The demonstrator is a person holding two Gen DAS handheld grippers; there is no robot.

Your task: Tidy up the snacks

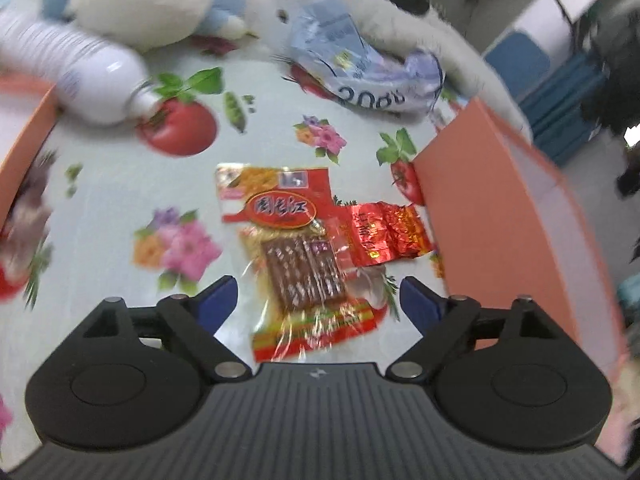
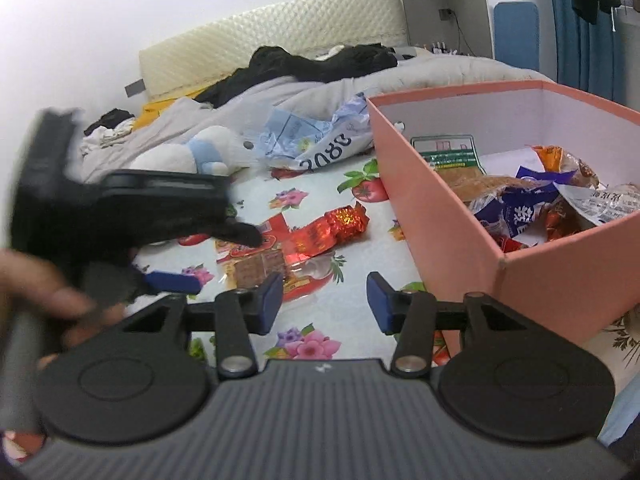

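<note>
Left gripper (image 1: 316, 296): jaws wide apart, nothing pressed between the pads; it hangs above the cloth.
Clear snack packet (image 1: 294, 256): lies flat on the flowered cloth (image 1: 120, 184), its lower half between and just ahead of the left fingertips (image 1: 218, 298), untouched.
Red foil packet (image 1: 386, 236): ahead of the left gripper's right-hand fingertip, touching the clear packet's edge, just beside the wall of the pink box (image 1: 492, 200).
Right gripper (image 2: 322, 300): jaws partly apart, empty; both loose packets lie beyond its fingertips, the box to their right.
Box contents (image 2: 532, 196): several packets already inside; exact count cannot be told, at least four wrappers show.
Further off: white bottle (image 1: 72, 60), plush toy (image 1: 160, 0), crumpled blue-white bag (image 1: 360, 68), all well beyond the fingertips.
Step (judged): between placements; two snacks loose on the cloth, not yet boxed.
Next move (judged): lower the left jaws over the clear packet, close on its thin film, lift and carry right into the box.
Count: grippers 2; loose packets 2; boxes 1 fully seen, a second pink edge (image 1: 28, 136) at far left.
</note>
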